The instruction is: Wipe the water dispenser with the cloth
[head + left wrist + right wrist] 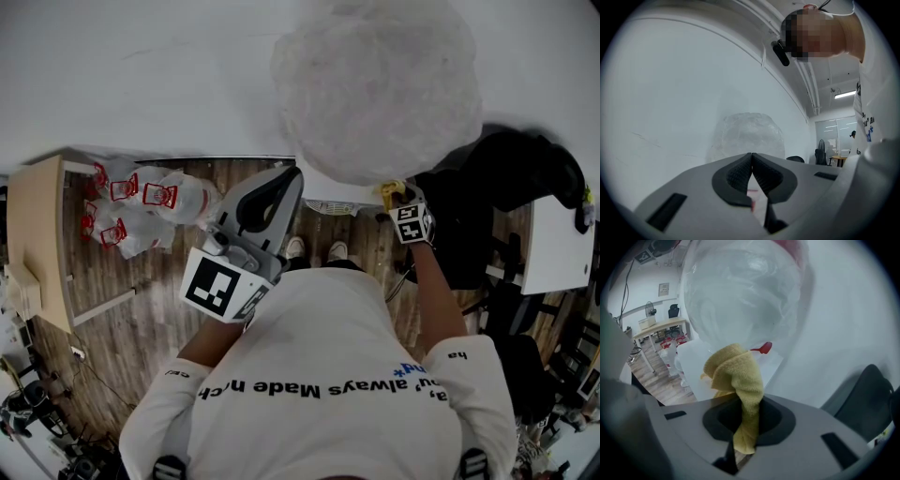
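The water dispenser's white body (328, 192) (696, 366) stands against the wall, with a large clear bottle (375, 84) (747, 136) (740, 291) on top. A red tap lever (763, 348) shows on its front. My right gripper (398, 202) (747, 413) is shut on a yellow cloth (390, 190) (736, 373), whose bunched end is held close to the dispenser just under the bottle. Whether it touches I cannot tell. My left gripper (289, 178) (751, 157) is shut with nothing in it, raised beside the dispenser's left and pointing at the bottle.
A white wall (141, 75) is behind the dispenser. Plastic-wrapped bottles with red labels (131, 211) lie on the wood floor at left, next to a wooden table (37, 244). A black chair (511, 173) and a white desk (553, 248) stand at right.
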`<action>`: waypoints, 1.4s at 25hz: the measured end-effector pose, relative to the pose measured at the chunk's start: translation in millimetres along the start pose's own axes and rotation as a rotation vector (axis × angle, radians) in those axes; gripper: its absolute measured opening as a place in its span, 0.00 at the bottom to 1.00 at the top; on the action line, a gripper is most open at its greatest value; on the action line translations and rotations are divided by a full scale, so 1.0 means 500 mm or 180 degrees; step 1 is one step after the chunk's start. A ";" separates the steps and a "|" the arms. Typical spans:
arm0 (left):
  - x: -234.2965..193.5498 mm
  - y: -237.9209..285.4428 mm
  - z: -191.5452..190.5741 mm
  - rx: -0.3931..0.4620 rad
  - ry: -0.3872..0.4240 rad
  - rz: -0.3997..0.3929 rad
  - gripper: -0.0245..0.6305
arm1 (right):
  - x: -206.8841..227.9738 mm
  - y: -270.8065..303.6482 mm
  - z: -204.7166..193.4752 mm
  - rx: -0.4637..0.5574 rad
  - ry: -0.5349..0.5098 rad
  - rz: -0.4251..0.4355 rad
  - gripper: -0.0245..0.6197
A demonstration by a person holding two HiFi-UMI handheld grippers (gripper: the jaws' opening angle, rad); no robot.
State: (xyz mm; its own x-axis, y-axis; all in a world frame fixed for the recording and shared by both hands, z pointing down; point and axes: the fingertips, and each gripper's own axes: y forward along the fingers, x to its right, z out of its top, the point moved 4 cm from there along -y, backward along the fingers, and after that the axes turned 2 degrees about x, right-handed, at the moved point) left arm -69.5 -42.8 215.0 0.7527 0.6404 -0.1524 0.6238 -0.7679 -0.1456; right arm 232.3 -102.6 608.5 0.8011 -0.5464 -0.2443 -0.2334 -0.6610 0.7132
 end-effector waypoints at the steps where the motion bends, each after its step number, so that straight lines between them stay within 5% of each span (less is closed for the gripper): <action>1: 0.001 0.000 0.000 -0.0001 0.0001 -0.0004 0.07 | -0.002 -0.002 -0.002 0.0022 -0.0003 -0.0003 0.12; 26: 0.006 -0.023 0.004 0.0003 -0.0011 0.0005 0.07 | -0.059 -0.061 -0.050 -0.0110 -0.0096 -0.0189 0.13; 35: 0.002 -0.044 0.001 -0.0003 -0.0026 0.0057 0.07 | -0.148 -0.102 0.033 0.0178 0.0316 -0.0081 0.13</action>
State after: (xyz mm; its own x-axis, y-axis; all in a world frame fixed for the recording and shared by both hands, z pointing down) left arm -82.5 -25.2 217.7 0.7621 0.6266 -0.1628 0.6104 -0.7793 -0.1417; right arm 176.1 -36.9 579.2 0.8571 -0.4775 -0.1935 -0.2405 -0.7030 0.6692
